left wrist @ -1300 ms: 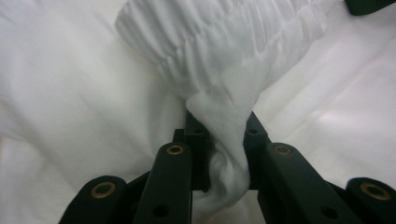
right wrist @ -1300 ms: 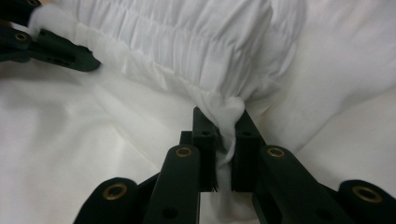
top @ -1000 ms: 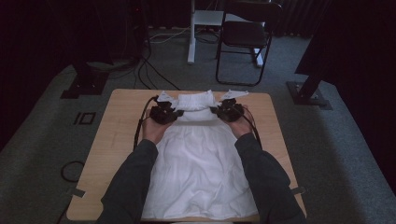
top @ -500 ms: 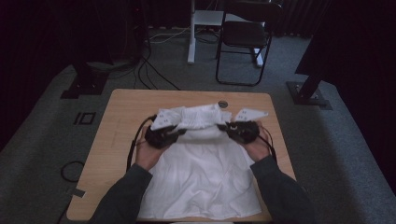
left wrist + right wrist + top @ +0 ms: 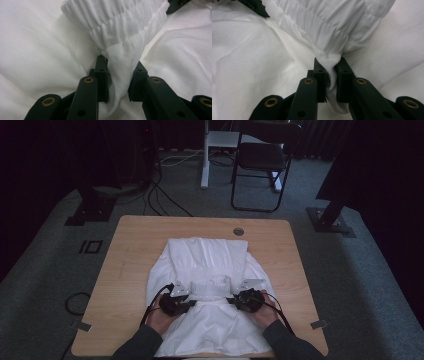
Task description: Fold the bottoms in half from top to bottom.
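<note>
- Both grippers, which were at the table's far side a second ago, are now sitting near its front edge, and the garment's elastic band has come with them, so the top half is folding over the lower half.
- High view: left gripper [image 5: 186, 304] and right gripper [image 5: 239, 301] are flanking the elastic band [image 5: 214, 287] of the white garment [image 5: 207, 265], which is lying mid-table [image 5: 130, 245]. Count: one garment, two grippers, one table, one chair [image 5: 260, 160] behind it.
- Left gripper view: left jaws have just been opening, with a corner of the band [image 5: 117, 75] hanging between them; the pads are looking loose against it, not pinching. Risk: that corner is dropping early, so the fold is likely landing skewed.
- Right gripper view: right jaws are clamping a bunched corner of the band [image 5: 330, 63] tight. Risk: with one side slack and the other gripping, any pull is probably dragging the garment sideways and wrinkling the layer beneath.
</note>
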`<state>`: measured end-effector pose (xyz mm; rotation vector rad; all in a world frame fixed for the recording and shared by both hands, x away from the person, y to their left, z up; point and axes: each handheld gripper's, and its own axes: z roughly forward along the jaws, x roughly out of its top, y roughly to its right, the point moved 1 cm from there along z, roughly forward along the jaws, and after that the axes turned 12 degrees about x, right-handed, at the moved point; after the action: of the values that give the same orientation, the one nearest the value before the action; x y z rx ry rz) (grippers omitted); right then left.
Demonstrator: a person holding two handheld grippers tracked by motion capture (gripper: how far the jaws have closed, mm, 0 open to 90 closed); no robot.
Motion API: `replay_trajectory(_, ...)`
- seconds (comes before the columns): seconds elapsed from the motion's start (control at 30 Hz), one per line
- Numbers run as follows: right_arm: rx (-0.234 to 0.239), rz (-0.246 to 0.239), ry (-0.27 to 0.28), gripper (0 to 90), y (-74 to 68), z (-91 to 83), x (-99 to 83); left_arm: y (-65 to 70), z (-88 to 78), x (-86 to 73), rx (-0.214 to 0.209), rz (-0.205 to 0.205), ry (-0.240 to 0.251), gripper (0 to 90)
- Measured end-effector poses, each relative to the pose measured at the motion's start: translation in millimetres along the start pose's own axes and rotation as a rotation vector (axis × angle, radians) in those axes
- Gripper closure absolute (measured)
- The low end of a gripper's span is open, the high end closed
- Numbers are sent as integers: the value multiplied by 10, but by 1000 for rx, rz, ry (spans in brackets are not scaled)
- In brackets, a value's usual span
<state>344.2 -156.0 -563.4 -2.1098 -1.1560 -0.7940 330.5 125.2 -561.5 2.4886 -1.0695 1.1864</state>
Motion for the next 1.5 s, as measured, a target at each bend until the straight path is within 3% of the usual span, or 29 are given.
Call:
replay_trajectory(0.17, 0, 45, 40, 815, 143, 47, 45, -135, 118, 134, 28, 36, -29, 737)
replay_trajectory(0.3, -32, 68, 58, 814, 251, 93, 117, -268, 251, 272, 53, 42, -52, 726)
replay_trajectory(0.37, -58, 109, 79, 803, 413, 145, 211, -395, 365, 401, 71, 30, -83, 708)
replay_trajectory(0.4, -58, 109, 79, 803, 413, 145, 211, -395, 365, 401, 71, 30, -83, 694)
replay_trajectory(0.43, -62, 118, 81, 795, 445, 153, 232, -478, 416, 471, 72, -10, -101, 694)
replay_trajectory(0.5, -53, 137, 57, 692, 552, 164, 322, -577, 436, 523, 40, -60, -112, 623)
replay_trajectory(0.6, -50, 141, 32, 550, 617, 92, 409, -638, 330, 583, 12, -116, -77, 543)
replay_trajectory(0.67, -39, 115, 34, 480, 590, -17, 463, -648, 195, 606, -10, -133, -37, 493)
replay_trajectory(0.73, -42, 68, 64, 469, 554, -152, 508, -699, 66, 631, -9, -159, 1, 457)
replay_trajectory(0.77, -51, 56, 81, 468, 548, -217, 530, -746, 11, 644, -8, -182, 22, 439)
replay_trajectory(0.83, -72, 75, 134, 512, 563, -335, 579, -857, -63, 669, -1, -235, 59, 440)
replay_trajectory(0.87, -79, 96, 154, 613, 585, -375, 599, -907, -72, 684, 17, -249, 59, 487)
replay_trajectory(0.93, -109, 146, 164, 759, 645, -385, 640, -967, -21, 720, 50, -256, 23, 703)
replay_trajectory(1.0, -128, 175, 150, 807, 734, -302, 678, -973, 106, 760, 51, -247, -21, 815)
replay_trajectory(1.17, -177, 289, 97, 821, 1003, 11, 700, -912, 446, 824, 90, -197, -131, 781)
replay_trajectory(1.23, -151, 311, 74, 816, 1070, 113, 671, -882, 527, 810, 79, -191, -144, 768)
replay_trajectory(1.33, -86, 305, 92, 810, 1052, 147, 614, -815, 542, 771, 57, -172, -135, 751)
replay_trajectory(1.5, -13, 214, 114, 775, 852, 43, 517, -668, 364, 659, 7, -169, -79, 723)
